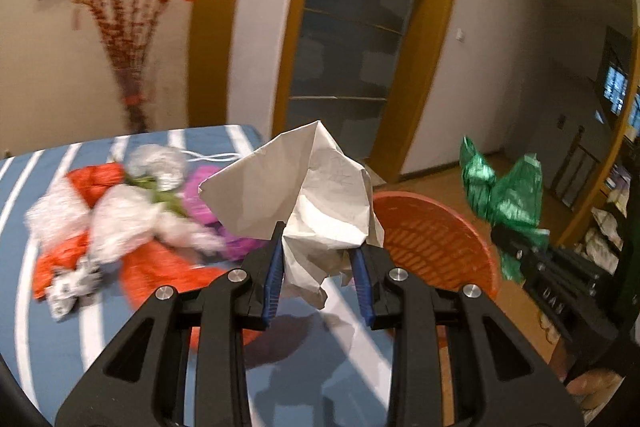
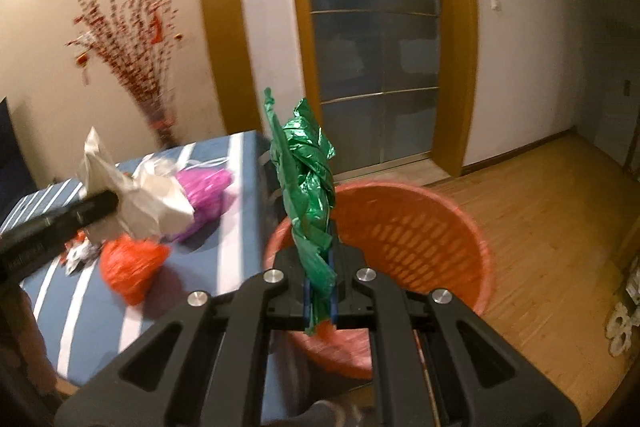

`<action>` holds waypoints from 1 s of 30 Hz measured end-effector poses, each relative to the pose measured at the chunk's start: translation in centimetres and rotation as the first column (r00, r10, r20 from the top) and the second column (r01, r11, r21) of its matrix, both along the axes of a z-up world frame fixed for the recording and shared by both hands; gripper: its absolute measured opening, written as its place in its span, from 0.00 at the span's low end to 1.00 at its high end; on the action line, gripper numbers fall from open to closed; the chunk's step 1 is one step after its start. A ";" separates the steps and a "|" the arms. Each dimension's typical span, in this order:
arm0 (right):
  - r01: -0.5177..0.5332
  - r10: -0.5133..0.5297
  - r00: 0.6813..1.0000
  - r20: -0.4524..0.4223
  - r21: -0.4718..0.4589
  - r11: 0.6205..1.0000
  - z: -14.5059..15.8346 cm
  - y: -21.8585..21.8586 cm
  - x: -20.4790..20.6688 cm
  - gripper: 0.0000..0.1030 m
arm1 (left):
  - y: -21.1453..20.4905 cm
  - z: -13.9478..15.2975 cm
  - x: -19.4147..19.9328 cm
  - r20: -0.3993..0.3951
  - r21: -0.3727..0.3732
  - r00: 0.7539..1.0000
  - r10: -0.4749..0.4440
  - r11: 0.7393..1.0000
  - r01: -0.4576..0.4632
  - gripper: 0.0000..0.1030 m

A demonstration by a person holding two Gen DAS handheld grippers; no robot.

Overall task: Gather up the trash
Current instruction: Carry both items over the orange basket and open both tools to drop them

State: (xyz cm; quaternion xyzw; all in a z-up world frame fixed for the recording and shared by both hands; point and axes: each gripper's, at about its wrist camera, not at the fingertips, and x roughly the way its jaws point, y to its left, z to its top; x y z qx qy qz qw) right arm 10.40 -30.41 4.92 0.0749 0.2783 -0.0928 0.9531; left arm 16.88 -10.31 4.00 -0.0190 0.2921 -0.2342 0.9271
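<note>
My left gripper (image 1: 319,259) is shut on a crumpled white paper (image 1: 316,195), held above the table edge beside the orange basket (image 1: 440,243). It also shows in the right wrist view (image 2: 144,203). My right gripper (image 2: 319,291) is shut on a twisted green plastic bag (image 2: 308,187), held over the near rim of the orange basket (image 2: 420,227). The green bag also shows in the left wrist view (image 1: 500,187). More trash lies on the blue striped table (image 1: 48,307): an orange bag (image 2: 132,267), a purple bag (image 2: 206,195), white and silver wrappers (image 1: 116,223).
A vase of red-berried branches (image 1: 128,27) stands behind the table by the wall. A glass sliding door (image 2: 376,39) in a wooden frame is behind the basket. Wooden floor (image 2: 552,195) lies to the right. Shelving with clutter (image 1: 608,211) is at far right.
</note>
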 end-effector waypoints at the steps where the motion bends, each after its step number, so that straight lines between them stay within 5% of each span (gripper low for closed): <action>1: 0.009 -0.009 1.000 0.004 0.000 1.000 0.2 -0.6 0.1 0.08 | -1.1 -0.2 0.4 -0.004 0.000 1.000 -0.020 1.000 0.020 0.30; 20: 0.107 -0.104 0.994 -0.037 0.106 0.989 -3.1 -8.3 4.1 0.08 | -10.2 -3.9 3.9 -0.126 0.006 0.976 -0.178 0.984 0.180 0.30; 24: 0.118 -0.112 0.992 -0.050 0.132 0.984 -4.0 -9.0 4.9 0.15 | -10.8 -4.7 4.2 -0.154 0.021 0.972 -0.176 0.983 0.182 0.41; 26: 0.123 -0.116 0.992 -0.056 0.145 0.982 -4.3 -9.2 5.0 0.30 | -10.8 -5.1 4.3 -0.166 0.028 0.972 -0.164 0.985 0.171 0.51; 30: 0.136 -0.127 0.989 -0.070 0.151 0.979 -5.1 -9.3 5.1 0.40 | -10.5 -5.7 4.3 -0.182 0.048 0.972 -0.150 0.986 0.161 0.58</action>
